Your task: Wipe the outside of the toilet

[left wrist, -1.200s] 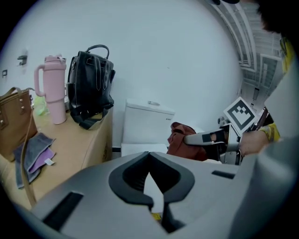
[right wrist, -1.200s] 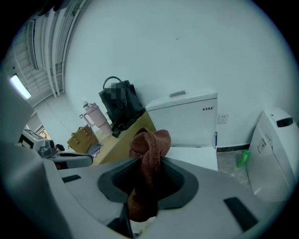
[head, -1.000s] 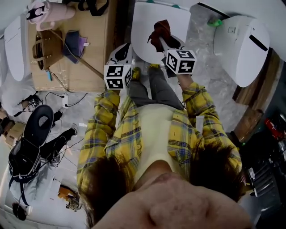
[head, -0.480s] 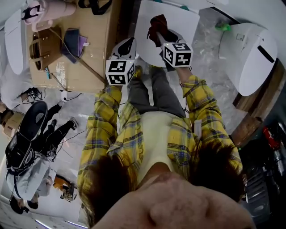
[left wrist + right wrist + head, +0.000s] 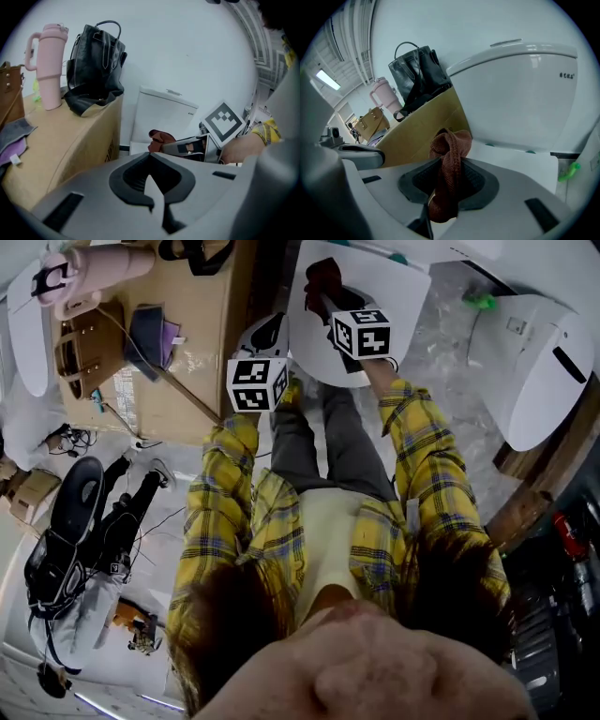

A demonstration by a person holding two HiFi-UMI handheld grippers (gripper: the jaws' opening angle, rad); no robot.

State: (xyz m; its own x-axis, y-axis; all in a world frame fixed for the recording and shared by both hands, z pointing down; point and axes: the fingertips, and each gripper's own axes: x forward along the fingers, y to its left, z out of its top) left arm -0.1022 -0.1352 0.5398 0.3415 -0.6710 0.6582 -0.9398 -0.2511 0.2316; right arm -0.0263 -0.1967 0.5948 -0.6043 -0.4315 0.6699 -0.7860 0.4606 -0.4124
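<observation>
As we held the cloth (image 5: 449,157) at the toilet (image 5: 520,89), wiping looked under way.
Our right gripper (image 5: 440,190) had its fingers clamped on the reddish-brown cloth, bunched just ahead of them over the toilet; whether it touched, we could not tell. Our left gripper (image 5: 157,190), to their left, had its fingers together on nothing. Next, we judged, the cloth needed pressing down and sweeping across the shell.

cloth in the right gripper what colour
The cloth is rusty reddish brown, clearest in the right gripper view.
</observation>
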